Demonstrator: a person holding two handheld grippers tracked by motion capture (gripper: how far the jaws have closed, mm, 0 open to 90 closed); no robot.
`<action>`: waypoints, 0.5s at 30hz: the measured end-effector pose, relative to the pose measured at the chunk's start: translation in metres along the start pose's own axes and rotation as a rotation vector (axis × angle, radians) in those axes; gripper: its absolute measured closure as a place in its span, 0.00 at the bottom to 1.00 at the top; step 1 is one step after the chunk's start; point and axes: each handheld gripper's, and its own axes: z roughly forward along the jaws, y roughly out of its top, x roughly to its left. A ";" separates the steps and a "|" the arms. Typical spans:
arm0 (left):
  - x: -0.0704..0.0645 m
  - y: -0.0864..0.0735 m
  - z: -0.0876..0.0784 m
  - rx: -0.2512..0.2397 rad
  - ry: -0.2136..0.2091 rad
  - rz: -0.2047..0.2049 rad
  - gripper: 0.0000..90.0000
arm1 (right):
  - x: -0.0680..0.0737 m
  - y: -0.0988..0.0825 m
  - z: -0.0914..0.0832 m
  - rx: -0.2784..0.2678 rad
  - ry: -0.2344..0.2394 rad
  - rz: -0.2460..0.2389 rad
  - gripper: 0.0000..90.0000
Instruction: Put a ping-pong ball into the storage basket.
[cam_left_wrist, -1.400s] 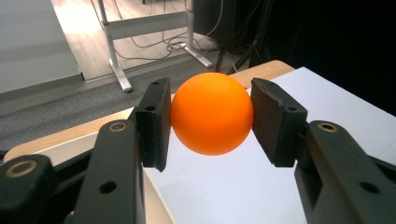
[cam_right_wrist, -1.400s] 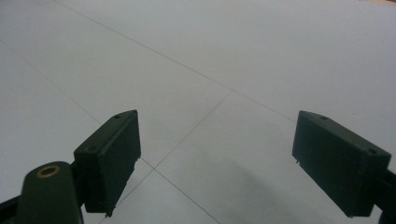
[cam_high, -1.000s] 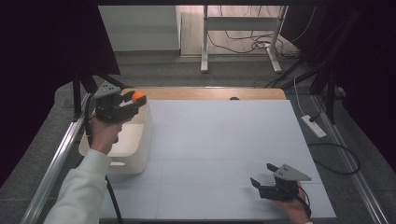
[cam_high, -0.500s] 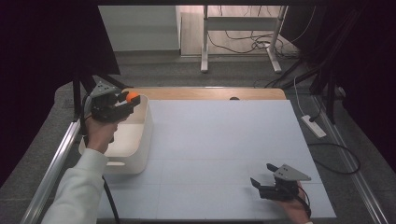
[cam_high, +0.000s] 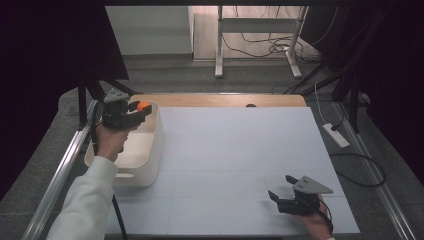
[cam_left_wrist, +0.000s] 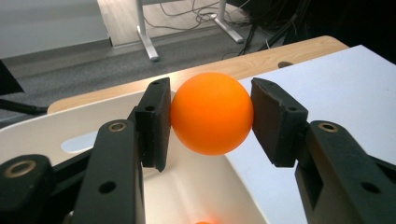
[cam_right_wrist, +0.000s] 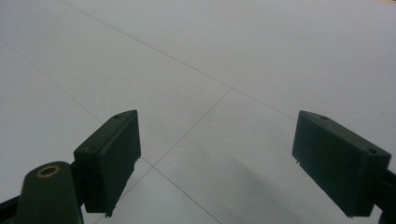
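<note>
An orange ball is clamped between the pads of my left gripper, which is shut on it. In the high view that left gripper hovers over the far end of a white bin at the table's left, the ball showing at its tip. Part of another orange thing peeks from the bin's floor below. My right gripper rests low near the table's front right edge, open, with its jaws wide apart. Between them the right gripper has just bare white tabletop.
The white tabletop spreads between the bin and the right gripper. A wooden strip runs along the far edge. A metal rail borders the left side. Cables and a power strip lie on the floor to the right.
My left gripper with the ball has shifted slightly left and down over the bin. The right gripper has stayed put.
</note>
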 end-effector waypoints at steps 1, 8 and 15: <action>0.001 -0.001 0.002 0.006 0.002 -0.004 0.56 | 0.000 0.000 0.000 -0.002 0.000 0.001 0.17; 0.007 -0.005 0.014 0.054 0.019 -0.029 0.56 | 0.000 0.000 0.000 -0.001 -0.001 0.000 0.17; 0.012 -0.008 0.022 0.102 0.040 -0.045 0.56 | 0.000 0.000 0.000 0.001 -0.001 0.001 0.17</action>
